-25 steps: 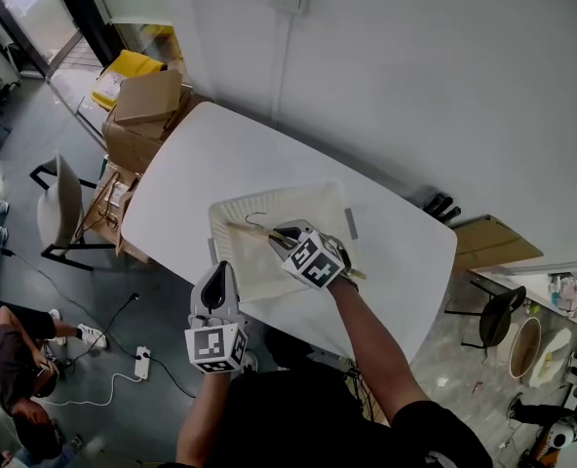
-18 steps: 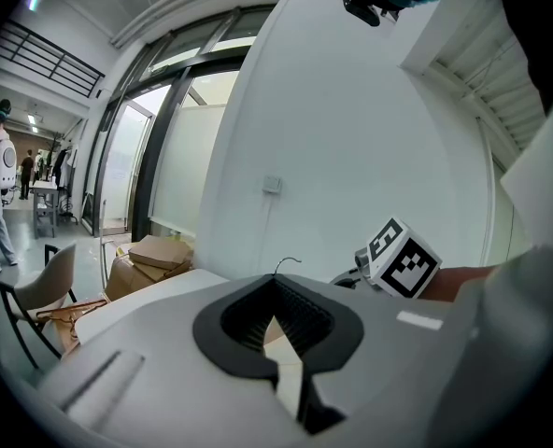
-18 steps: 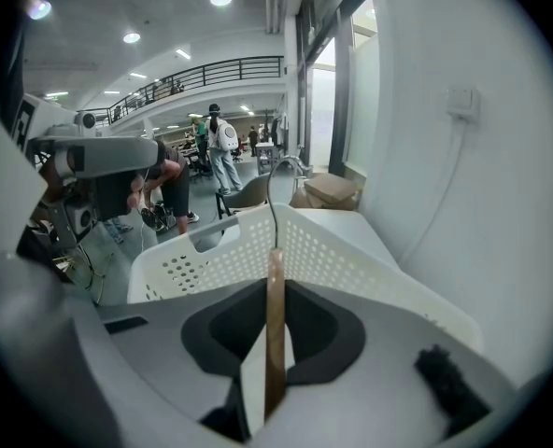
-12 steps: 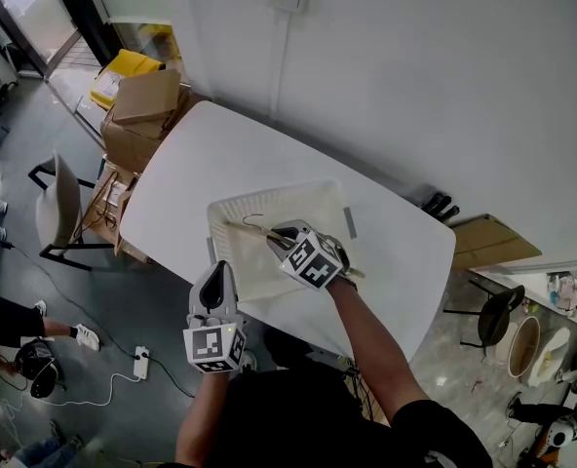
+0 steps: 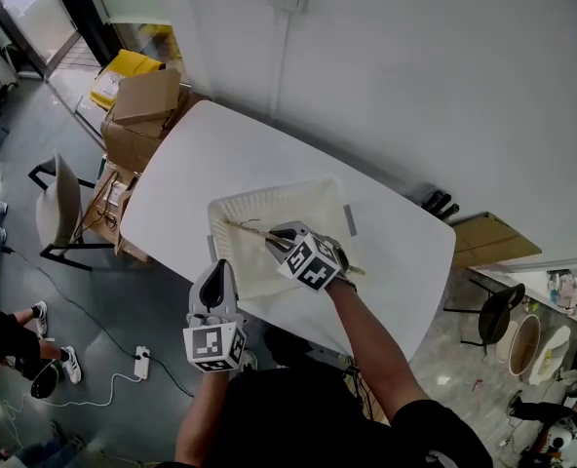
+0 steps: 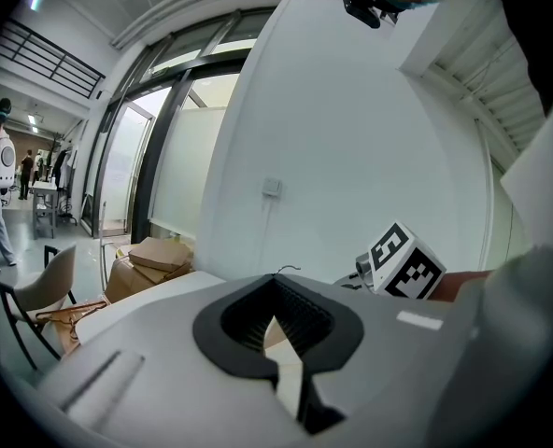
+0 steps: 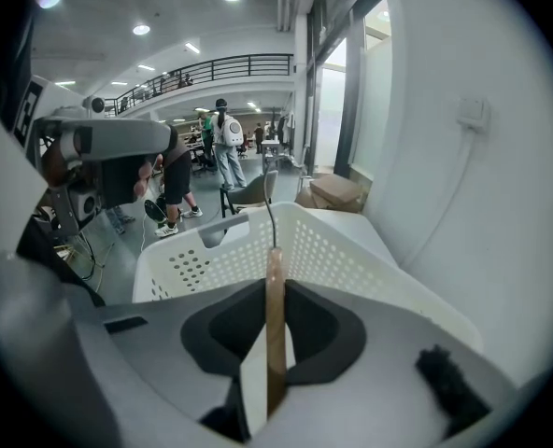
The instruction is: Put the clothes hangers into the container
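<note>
The right gripper's (image 7: pixel 275 295) jaws are clamped on a thin wooden hanger (image 7: pixel 275 343). Its bar runs edge-on between the pads, and its wire hook reaches ahead over the white basket (image 7: pixel 351 250), so the hanger is above the container but not yet let go. The left gripper (image 6: pixel 278 325) has its jaws together on nothing (it idles by the table's near edge, apart from the basket).

The hanger looks light, stiff and smooth. It would likely swivel in so narrow a pinch, and the hook could snag the basket's holes. A hold on the bar near the hook's neck should balance best.

From the head view, the basket (image 5: pixel 269 195) sits on a plain white table (image 5: pixel 220 149), toward its near edge. Left of the table a chair (image 5: pixel 59 208) stands on grey floor. Cardboard boxes (image 5: pixel 144 105) stand at the far end, with a white wall (image 5: pixel 415 66) behind.
</note>
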